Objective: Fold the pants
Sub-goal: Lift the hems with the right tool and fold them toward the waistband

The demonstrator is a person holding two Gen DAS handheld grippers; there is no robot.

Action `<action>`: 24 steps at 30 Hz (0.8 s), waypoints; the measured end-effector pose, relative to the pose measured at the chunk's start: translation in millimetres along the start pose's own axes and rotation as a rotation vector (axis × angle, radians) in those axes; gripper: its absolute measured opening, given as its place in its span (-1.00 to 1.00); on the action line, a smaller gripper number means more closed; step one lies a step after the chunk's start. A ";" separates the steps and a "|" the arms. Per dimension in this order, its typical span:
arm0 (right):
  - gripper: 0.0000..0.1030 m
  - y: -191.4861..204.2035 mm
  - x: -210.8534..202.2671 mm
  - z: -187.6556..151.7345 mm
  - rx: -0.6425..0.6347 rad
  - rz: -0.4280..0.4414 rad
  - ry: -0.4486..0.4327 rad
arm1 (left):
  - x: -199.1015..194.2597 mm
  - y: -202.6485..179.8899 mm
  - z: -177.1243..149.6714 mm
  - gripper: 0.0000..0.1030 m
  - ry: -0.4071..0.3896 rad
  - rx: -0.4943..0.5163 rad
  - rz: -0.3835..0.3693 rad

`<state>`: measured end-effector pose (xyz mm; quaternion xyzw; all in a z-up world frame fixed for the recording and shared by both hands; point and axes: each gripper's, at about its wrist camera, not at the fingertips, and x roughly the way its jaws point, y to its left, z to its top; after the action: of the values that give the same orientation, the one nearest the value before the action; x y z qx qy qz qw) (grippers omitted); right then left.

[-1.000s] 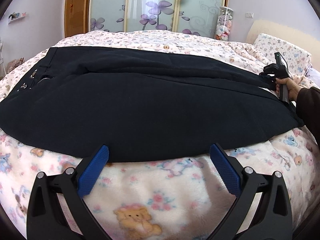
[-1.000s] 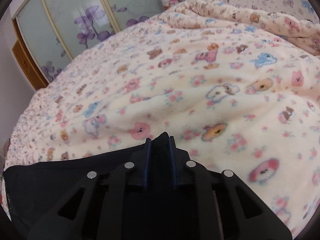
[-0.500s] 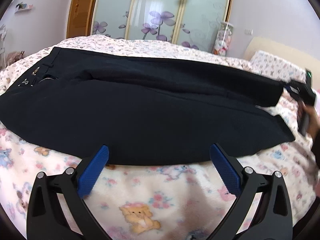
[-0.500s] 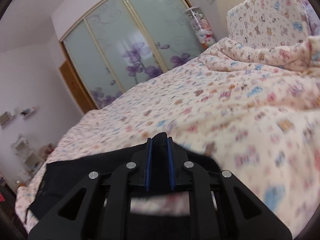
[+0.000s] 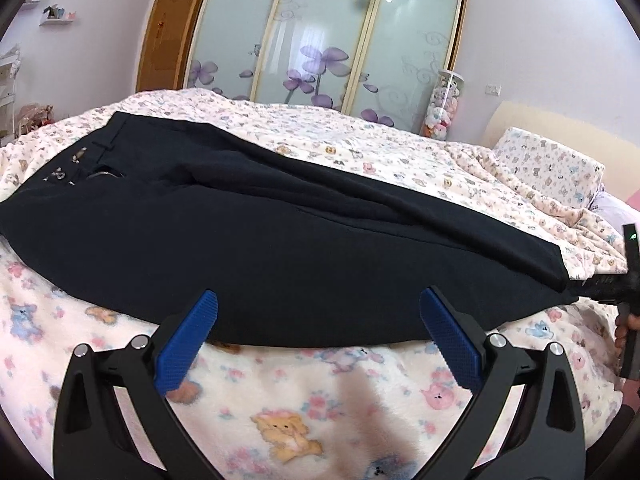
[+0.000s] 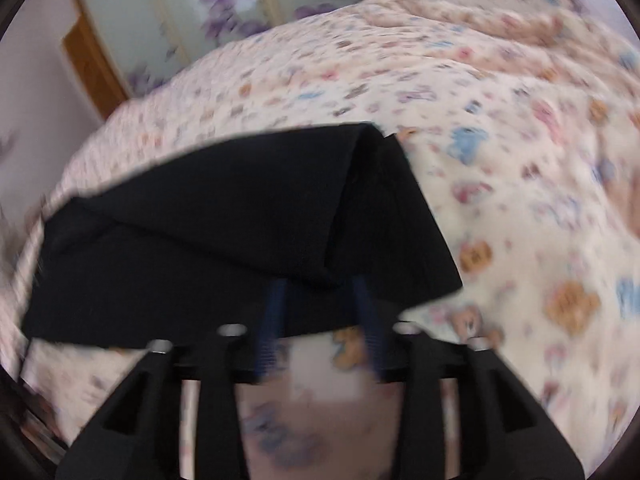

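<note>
A: How do the pants [image 5: 256, 248] look?

B: Very dark, navy or black, lying lengthwise across the bed [image 5: 360, 152] on its pale fleece blanket [image 5: 288, 408] printed with little bears. The waistband is at the left of the left wrist view, with belt loops and some metal hardware glinting near a pocket. One leg lies on top of the other, and a long ridge runs where the upper leg's edge sits. The cloth is mostly flat, with a few soft folds near the seat.

A: And the cuffs?

B: At the far right of that view, beside the right gripper [image 6: 320, 292]. The right wrist view shows the two hems overlapping, the upper one folded to a point.

A: Is the right gripper holding them?

B: That frame is smeared by motion, so I'd hedge: the blue pads stand apart with a gap between them, their tips at the hem's near edge, and nothing looks pinched.

A: The left gripper [image 5: 318, 320]?

B: Spread wide, its blue pads [image 5: 186, 344] hanging just short of the near long edge of the pants, over the blanket, touching nothing.

A: Anything else?

B: A frosted wardrobe [image 5: 328, 36] with purple flowers behind the bed, and a pillow [image 5: 552, 164] at the right.
</note>
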<state>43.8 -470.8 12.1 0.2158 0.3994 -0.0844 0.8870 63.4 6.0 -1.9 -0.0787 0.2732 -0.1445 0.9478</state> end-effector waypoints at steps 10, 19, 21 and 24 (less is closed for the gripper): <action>0.00 -26.9 18.2 -13.4 0.664 0.356 0.085 | 6.1 6.0 -0.6 0.97 0.019 -0.040 -0.015; -0.07 -25.2 51.6 -9.3 0.810 0.276 0.017 | 11.5 17.0 2.3 0.97 0.032 -0.111 -0.030; -0.40 -25.4 57.9 -7.8 0.797 0.229 0.018 | 12.1 16.3 2.3 0.97 0.030 -0.106 -0.034; -0.78 -26.0 59.0 -4.1 0.773 0.226 -0.045 | 12.6 14.3 0.4 0.97 0.032 -0.093 -0.035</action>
<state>72.0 -490.8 -42.5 0.5744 0.2926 -0.1348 0.7525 77.2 15.5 -11.0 -0.1251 0.2931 -0.1494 0.9360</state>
